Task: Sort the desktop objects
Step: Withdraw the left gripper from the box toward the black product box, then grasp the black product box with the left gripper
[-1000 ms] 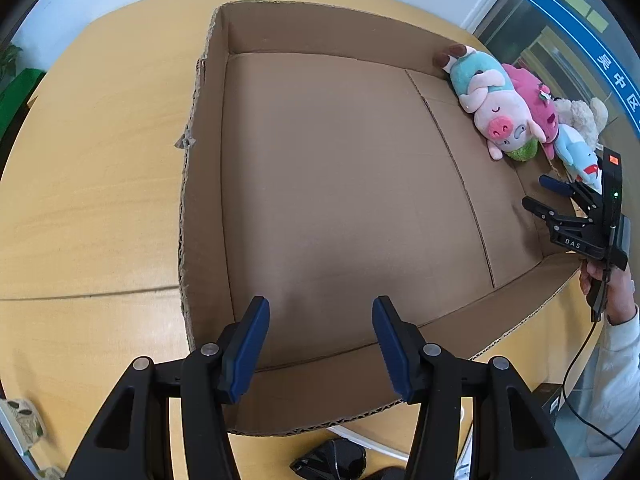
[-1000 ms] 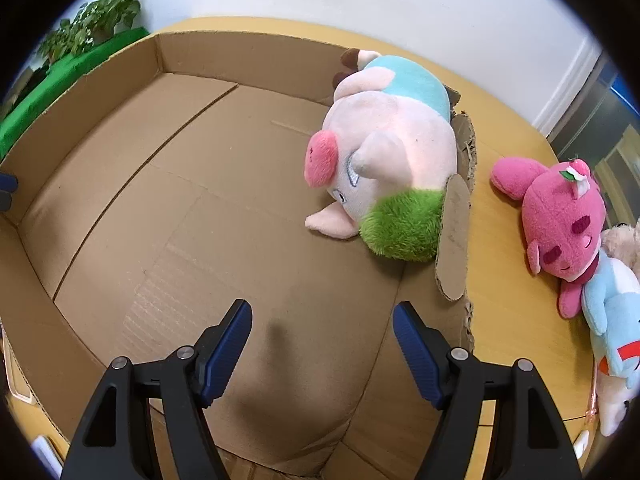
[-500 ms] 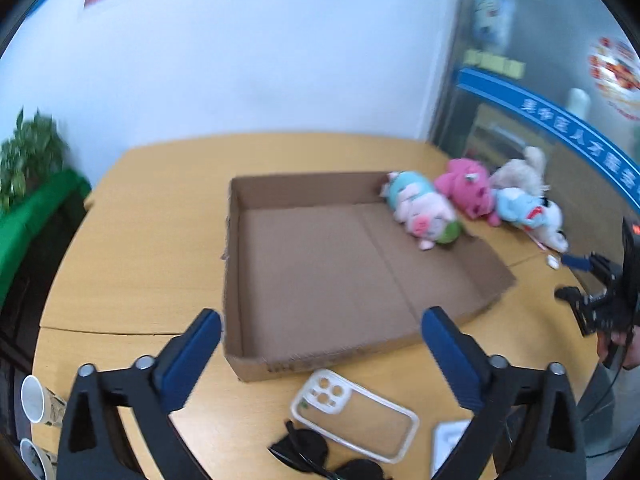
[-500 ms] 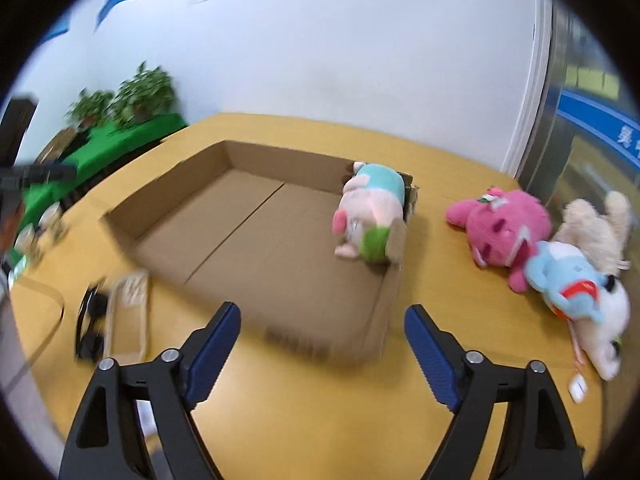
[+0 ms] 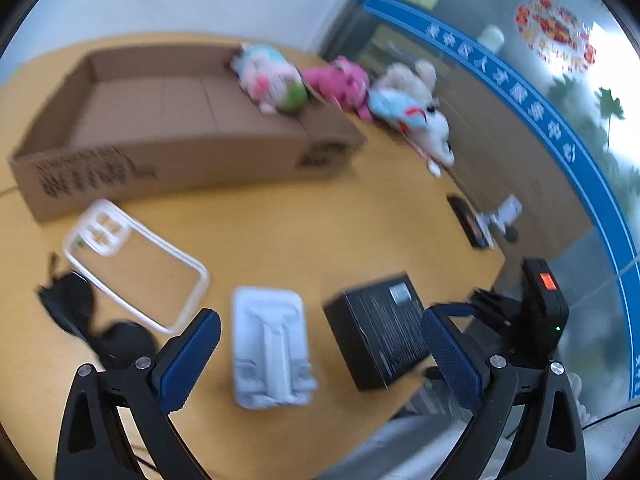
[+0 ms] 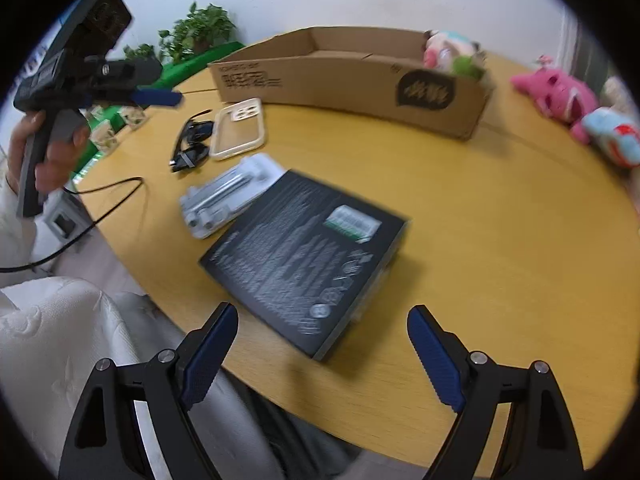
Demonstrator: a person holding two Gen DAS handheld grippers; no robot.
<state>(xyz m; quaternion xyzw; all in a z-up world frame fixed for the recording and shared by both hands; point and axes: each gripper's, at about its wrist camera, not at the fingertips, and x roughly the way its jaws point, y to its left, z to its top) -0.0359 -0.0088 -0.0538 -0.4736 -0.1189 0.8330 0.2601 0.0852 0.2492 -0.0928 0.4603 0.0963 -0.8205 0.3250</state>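
Both views were blurred by motion, so print on the black box (image 6: pixel 304 256) and detail of the white tray (image 5: pixel 272 354) could not be read. The left gripper (image 5: pixel 320 356) was wide open and held nothing, above the tray and the near edge of the table (image 5: pixel 340 216). The right gripper (image 6: pixel 322 354) was likewise spread wide and empty, above the box's near corner and the table edge. The right view also showed the left gripper from the side, held by a hand (image 6: pixel 44 152) well off the table to the left.

The sunglasses (image 5: pixel 88 324) were partly hidden behind the left finger (image 5: pixel 188 360) in the left view; the clear phone case (image 5: pixel 134 262) lay just beside them. The cardboard box (image 6: pixel 352 76) stood at the far side, its floor hidden in the right view by its near wall. A pink pig plush (image 5: pixel 272 80) lay in its right end. The pink plush (image 5: pixel 340 80) and blue plush (image 5: pixel 404 112) lay on the table beyond the cardboard box's right end, cut off at the frame edge in the right view. Bare tabletop lay between the near items and the cardboard box.
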